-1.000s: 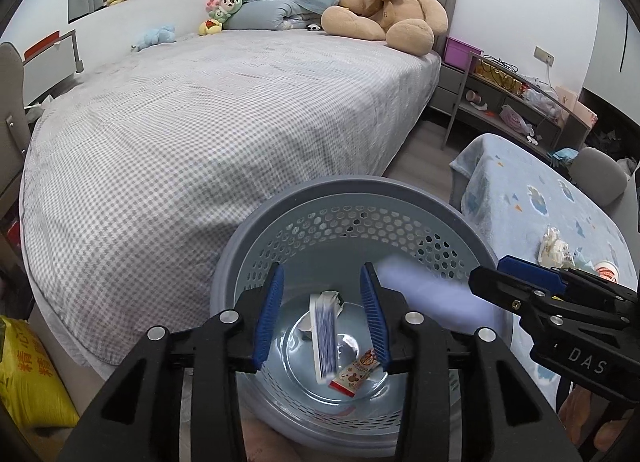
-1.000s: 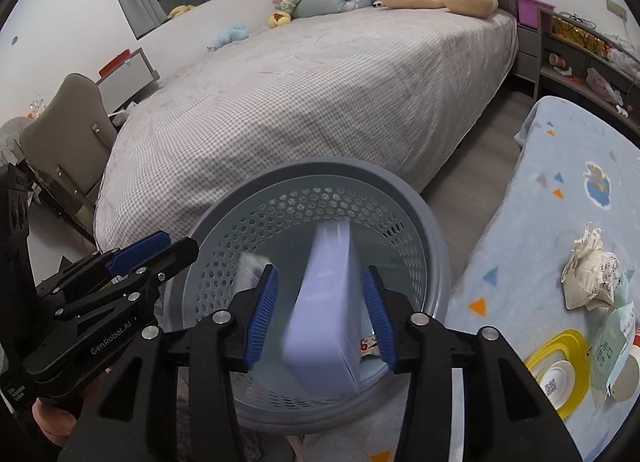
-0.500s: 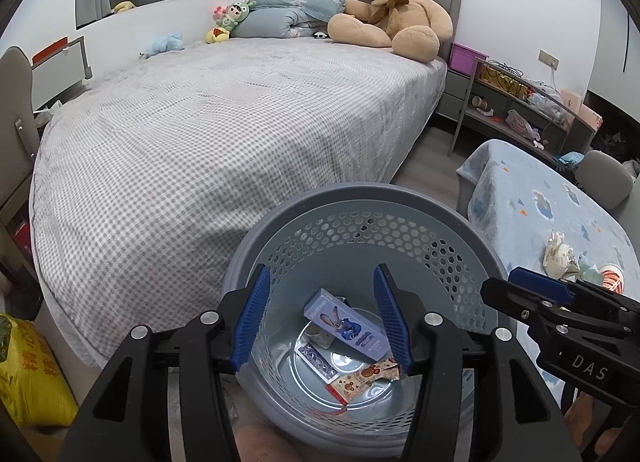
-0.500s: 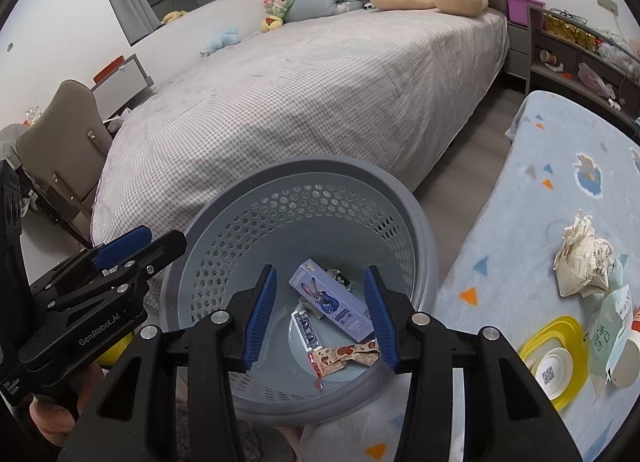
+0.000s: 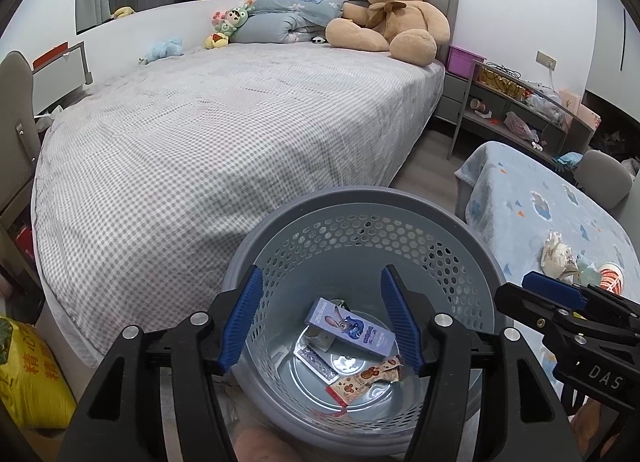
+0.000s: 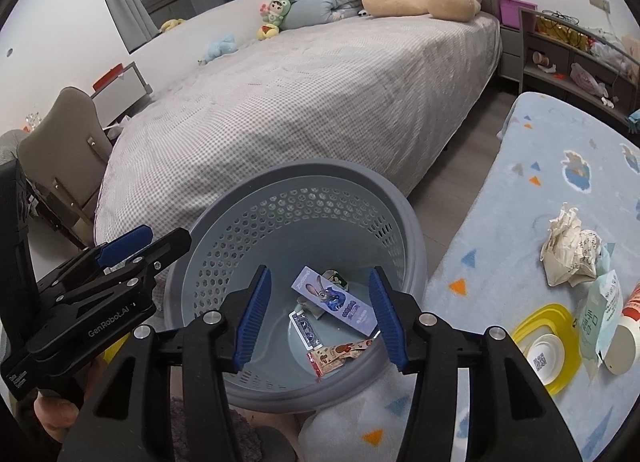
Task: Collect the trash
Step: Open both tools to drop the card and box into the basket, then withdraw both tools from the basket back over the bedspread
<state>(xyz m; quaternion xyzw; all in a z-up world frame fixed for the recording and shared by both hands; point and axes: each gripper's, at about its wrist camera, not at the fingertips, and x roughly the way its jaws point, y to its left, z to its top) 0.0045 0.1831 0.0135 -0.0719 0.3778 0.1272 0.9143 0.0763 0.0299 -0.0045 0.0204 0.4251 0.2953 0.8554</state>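
Both grippers are hanging over a grey perforated basket point(image 5: 362, 238) that is standing on the floor between a bed point(image 5: 224, 133) with a checked grey cover and a table point(image 6: 560, 189) draped in a light blue blanket. The left gripper point(image 5: 320, 316) is pointing down into the basket with its blue pads spread apart and nothing between them; its jaws have just been opening. The right gripper point(image 6: 318, 312) is pointing into the same basket from the table side, its jaws also parted and empty, and they too have just been opening a little. At the bottom of the basket a lilac carton printed with a cartoon rabbit point(image 6: 334, 300) is lying flat, tilted across a small dark-patterned card point(image 6: 304, 326), with a red-and-tan snack wrapper point(image 6: 340, 352) just beside them and a small green-printed wrapper point(image 6: 335, 277) partly hidden behind the carton. Trash is waiting on the table: a crumpled ball of paper point(image 6: 568, 250), a pale green packet point(image 6: 602, 312) touching it, a paper cup point(image 6: 628, 328) lying on its side, and a yellow-rimmed lid point(image 6: 540, 346) near the table's edge. A large teddy bear point(image 5: 390, 19) is sitting at the head of the bed.
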